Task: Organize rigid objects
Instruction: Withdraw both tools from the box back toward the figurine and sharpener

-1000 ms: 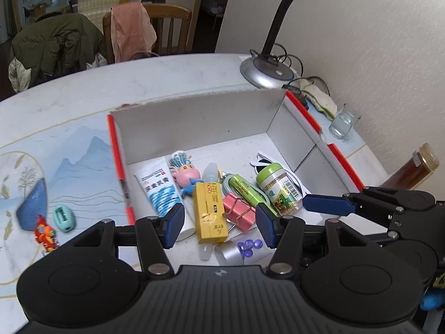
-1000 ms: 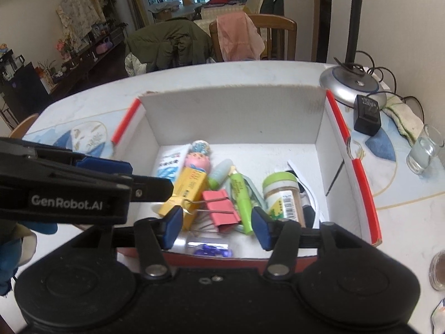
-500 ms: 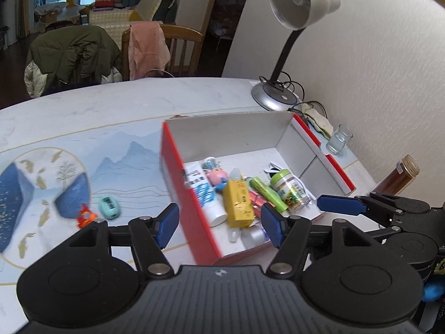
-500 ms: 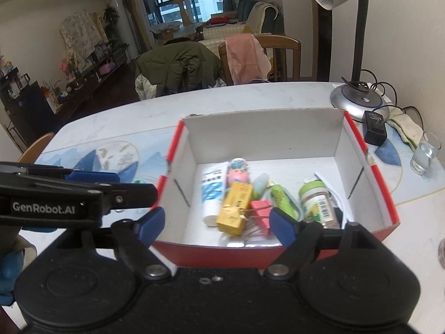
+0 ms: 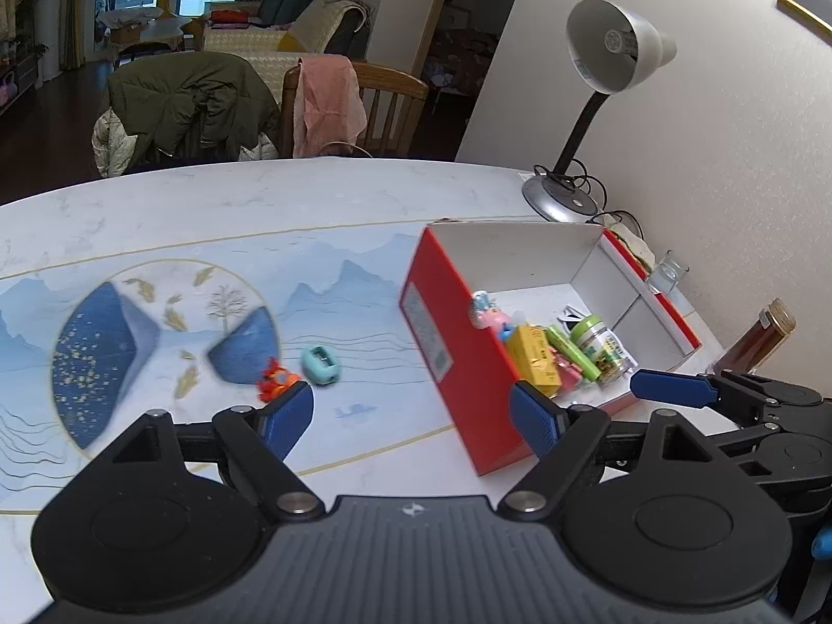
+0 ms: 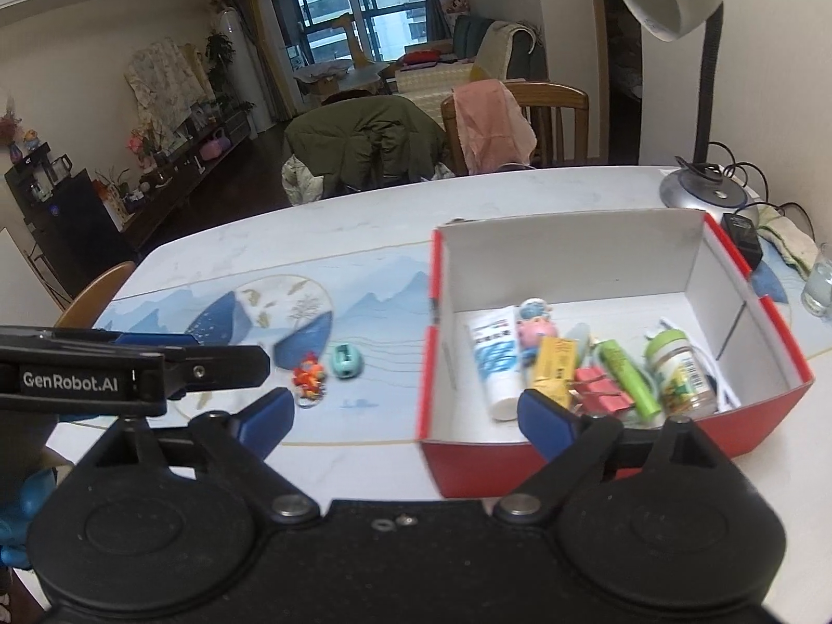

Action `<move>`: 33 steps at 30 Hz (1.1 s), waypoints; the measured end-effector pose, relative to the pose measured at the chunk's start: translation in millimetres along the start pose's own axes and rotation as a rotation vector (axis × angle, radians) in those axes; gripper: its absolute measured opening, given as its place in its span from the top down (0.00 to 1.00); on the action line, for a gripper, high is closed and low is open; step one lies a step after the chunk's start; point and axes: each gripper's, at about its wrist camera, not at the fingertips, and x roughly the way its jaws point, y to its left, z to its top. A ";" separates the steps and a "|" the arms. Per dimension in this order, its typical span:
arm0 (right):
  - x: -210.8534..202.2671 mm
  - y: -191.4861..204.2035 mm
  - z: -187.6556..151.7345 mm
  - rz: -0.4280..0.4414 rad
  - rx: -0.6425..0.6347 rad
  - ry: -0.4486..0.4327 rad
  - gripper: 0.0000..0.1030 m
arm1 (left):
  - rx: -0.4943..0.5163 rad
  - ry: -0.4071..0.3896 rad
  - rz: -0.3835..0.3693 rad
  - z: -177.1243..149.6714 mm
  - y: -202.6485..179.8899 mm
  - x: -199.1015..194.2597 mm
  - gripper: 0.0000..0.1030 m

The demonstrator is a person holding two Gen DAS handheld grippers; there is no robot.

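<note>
Two handheld grippers are hovering side by side above a marble-topped bench (image 5: 218, 197), each angled downward toward its surface. The left gripper (image 5: 411, 413) is pointing at the patterned mat beside a red box (image 5: 442, 343), its blue-padded jaws spreading apart with nothing between them. The right gripper (image 6: 403, 411) is doing the same over the box's near left corner, jaws widening and gripping nothing. In the right wrist view, the left gripper's black arm is reaching in level from the left edge of the frame; in the left wrist view, the right gripper's blue fingertip is jutting in from the right.

Inside the open-topped box are lying a white tube (image 6: 494, 359), a pink figurine (image 6: 535, 325), a yellow carton (image 6: 554, 366), pink binder clips (image 6: 603, 398), a green stick (image 6: 626, 377) and a green-capped jar (image 6: 676, 372), packed closely together. Two small items are sitting outside on the mat, well apart from the box: a red toy (image 6: 308, 377) and, just beside it, a teal sharpener (image 6: 346, 361). A desk lamp (image 5: 613, 52) is standing at the far edge near the wall.
</note>
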 end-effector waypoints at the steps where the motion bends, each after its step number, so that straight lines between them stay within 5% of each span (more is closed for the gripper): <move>1: 1.4 4.2 -0.4 -0.001 -0.002 0.001 0.08 | -0.001 -0.003 0.003 -1.3 5.3 -2.0 0.19; 8: 14.6 24.9 -0.7 -0.024 0.009 0.018 0.08 | -0.020 -0.021 0.021 -6.9 42.4 -8.1 0.00; 18: 41.2 53.3 7.2 -0.033 0.011 0.067 0.05 | -0.013 -0.074 0.063 -16.7 84.6 2.7 0.00; 23: 55.7 66.5 14.6 -0.009 0.003 0.089 0.00 | -0.045 -0.042 0.123 -20.7 104.4 21.1 0.00; 33: 98.8 82.5 35.1 0.008 -0.022 0.133 0.00 | -0.065 -0.013 0.120 -32.3 119.2 57.5 0.00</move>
